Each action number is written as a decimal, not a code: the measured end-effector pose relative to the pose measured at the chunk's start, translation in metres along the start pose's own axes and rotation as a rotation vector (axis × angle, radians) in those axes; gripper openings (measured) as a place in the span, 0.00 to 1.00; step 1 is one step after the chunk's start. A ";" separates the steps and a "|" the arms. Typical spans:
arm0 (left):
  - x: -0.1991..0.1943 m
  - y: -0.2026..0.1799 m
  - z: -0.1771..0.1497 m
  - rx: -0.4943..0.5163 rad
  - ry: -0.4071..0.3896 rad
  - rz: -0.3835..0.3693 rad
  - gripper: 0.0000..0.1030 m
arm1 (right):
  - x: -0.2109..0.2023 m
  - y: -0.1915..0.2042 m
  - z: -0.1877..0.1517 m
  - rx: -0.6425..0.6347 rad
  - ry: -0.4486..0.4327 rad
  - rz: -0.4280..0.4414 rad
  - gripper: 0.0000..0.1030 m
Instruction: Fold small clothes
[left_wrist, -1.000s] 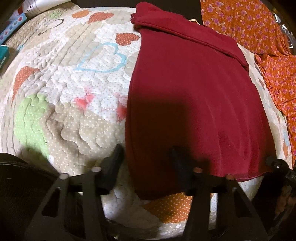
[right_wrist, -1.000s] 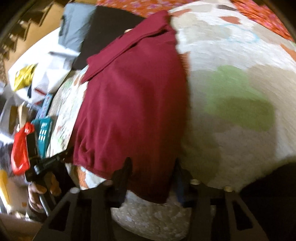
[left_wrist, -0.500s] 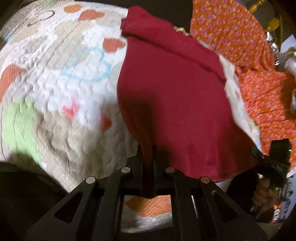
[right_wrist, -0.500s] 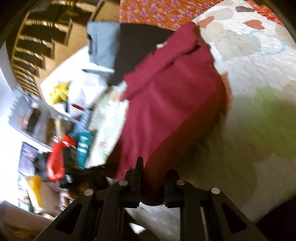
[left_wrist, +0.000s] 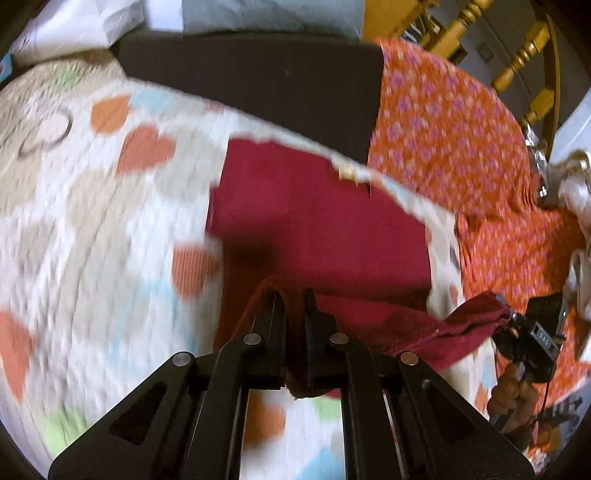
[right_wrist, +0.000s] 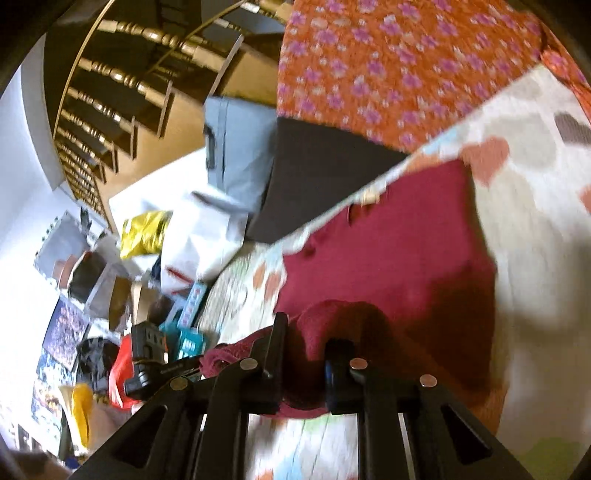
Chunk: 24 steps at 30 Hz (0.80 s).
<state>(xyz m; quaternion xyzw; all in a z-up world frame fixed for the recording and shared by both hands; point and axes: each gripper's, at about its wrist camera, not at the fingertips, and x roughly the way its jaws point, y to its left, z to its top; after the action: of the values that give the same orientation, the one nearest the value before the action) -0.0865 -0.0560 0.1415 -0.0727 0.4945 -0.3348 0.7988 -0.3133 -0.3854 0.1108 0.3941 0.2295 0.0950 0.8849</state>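
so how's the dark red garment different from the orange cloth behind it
The dark red garment is plain; the orange cloth carries a purple flower print. The red one has its near edge lifted, pinched in the left claw and right claw; the orange one lies untouched. Both rest on the bed.

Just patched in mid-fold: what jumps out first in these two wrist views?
The maroon garment dominates the middle of the heart-print quilt, its near hem lifted. The left gripper and right gripper are each clamped on that hem. Behind it lies orange floral cloth, at the quilt's far right.
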 end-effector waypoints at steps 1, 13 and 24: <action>0.003 0.001 0.012 0.006 -0.015 0.008 0.06 | 0.005 -0.002 0.011 0.000 -0.005 -0.004 0.14; 0.106 0.011 0.115 -0.029 -0.041 0.097 0.05 | 0.111 -0.081 0.119 0.058 -0.020 -0.171 0.14; 0.109 0.019 0.142 -0.032 -0.012 0.004 0.31 | 0.082 -0.108 0.144 0.121 -0.144 -0.258 0.40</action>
<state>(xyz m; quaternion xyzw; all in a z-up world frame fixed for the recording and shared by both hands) 0.0730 -0.1384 0.1233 -0.0863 0.4953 -0.3246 0.8012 -0.1736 -0.5233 0.0876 0.4197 0.2193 -0.0620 0.8786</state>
